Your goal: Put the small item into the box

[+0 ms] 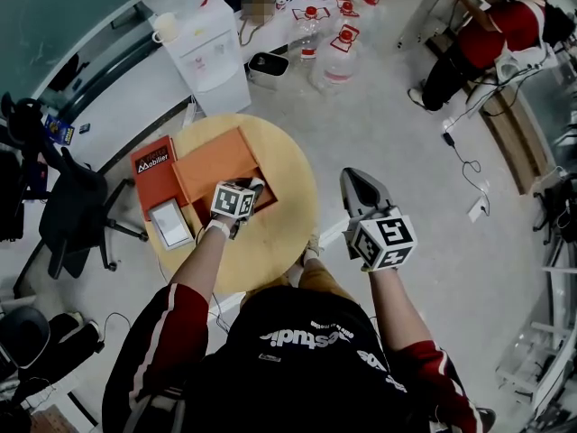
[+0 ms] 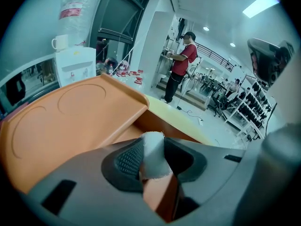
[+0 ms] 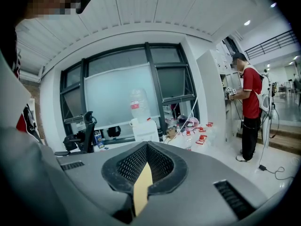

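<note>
The left tool (image 1: 251, 190) is gripping the small item (image 2: 152, 157), a white, soft-looking piece with a frayed top edge. The piece is standing between the two pads, and both pads are pressing on its sides. This tool is pointing downward and is hovering over the orange box (image 1: 212, 165), so the small item is hanging above the box's open inside and is not lying in it yet. The lid (image 2: 70, 121) of the box is standing open on the left side of the left gripper view, and it is showing a flat orange surface with two pressed circles.

The box is sitting on the round wooden desk (image 1: 288, 215). Beside it, at the left edge of the desk, a red-orange carton (image 1: 151, 165) with white print is lying, and a flat grey-white thing (image 1: 171, 224) is lying just below that carton in the head view.

The right tool (image 1: 361, 188) is hanging beyond the right edge of the desk, above the floor, well apart from the box. Its jaws are standing almost together, leaving only a thin slit, and they are holding nothing.

Behind the desk a white water dispenser (image 1: 212, 52) is standing, and a person in a red shirt (image 1: 500, 25) is working far off at the right.
</note>
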`<move>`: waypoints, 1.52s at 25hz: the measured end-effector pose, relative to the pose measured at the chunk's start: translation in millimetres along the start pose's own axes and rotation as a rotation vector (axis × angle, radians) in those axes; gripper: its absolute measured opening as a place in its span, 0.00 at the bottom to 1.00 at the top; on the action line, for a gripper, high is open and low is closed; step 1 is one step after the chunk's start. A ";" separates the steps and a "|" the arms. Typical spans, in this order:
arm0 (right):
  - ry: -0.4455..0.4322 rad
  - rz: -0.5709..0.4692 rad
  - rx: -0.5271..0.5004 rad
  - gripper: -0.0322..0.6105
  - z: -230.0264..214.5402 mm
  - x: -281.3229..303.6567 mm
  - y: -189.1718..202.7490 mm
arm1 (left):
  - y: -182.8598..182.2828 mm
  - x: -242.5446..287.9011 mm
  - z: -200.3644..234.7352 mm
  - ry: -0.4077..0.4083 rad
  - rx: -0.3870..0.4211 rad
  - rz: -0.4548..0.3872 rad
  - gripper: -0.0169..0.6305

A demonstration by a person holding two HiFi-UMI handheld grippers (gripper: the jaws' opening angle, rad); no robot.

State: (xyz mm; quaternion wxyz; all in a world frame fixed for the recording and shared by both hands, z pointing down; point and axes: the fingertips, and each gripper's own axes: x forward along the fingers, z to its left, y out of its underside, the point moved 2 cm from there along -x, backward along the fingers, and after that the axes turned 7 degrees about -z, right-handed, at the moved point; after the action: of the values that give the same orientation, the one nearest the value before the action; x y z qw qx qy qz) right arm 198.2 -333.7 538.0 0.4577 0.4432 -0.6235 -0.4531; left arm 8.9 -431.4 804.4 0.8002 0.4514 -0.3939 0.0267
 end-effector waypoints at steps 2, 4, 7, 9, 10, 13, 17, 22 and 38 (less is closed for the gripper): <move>-0.002 0.003 0.000 0.09 -0.3 -0.7 0.2 | 0.2 -0.2 -1.4 0.001 0.010 0.003 0.26; -0.003 0.006 0.001 0.09 -1.3 -1.3 0.1 | -0.3 0.6 -2.8 -0.003 0.016 -0.001 0.27; -0.006 0.011 0.003 0.09 -2.6 -3.3 1.4 | -0.3 2.7 -5.8 -0.010 0.030 -0.007 0.27; -0.008 0.017 0.005 0.09 -2.6 -4.5 3.7 | 1.3 4.4 -8.1 -0.007 0.048 -0.010 0.28; -0.009 0.021 0.006 0.09 -2.3 -5.0 4.9 | 2.2 4.6 -8.3 -0.008 0.057 -0.012 0.28; -0.014 0.029 0.005 0.09 -1.6 -6.0 6.3 | 0.9 0.5 -6.5 -0.018 0.069 -0.025 0.30; -0.029 0.031 0.000 0.09 2.4 -6.8 4.4 | -2.4 -8.5 -5.6 -0.010 0.049 -0.037 0.36; -0.041 0.032 -0.003 0.09 6.7 -12.6 1.2 | -5.5 -23.7 -8.9 -0.011 0.027 -0.060 0.37; -0.078 0.008 -0.029 0.09 33.5 -20.4 -11.1 | -26.5 -76.1 -23.1 -0.024 -0.021 -0.201 0.37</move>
State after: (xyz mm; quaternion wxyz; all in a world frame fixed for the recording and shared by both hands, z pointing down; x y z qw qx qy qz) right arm 171.1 -310.8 518.0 0.4411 0.4159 -0.6363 -0.4770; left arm -19.0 -406.1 729.6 0.7988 0.4805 -0.3565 -0.0635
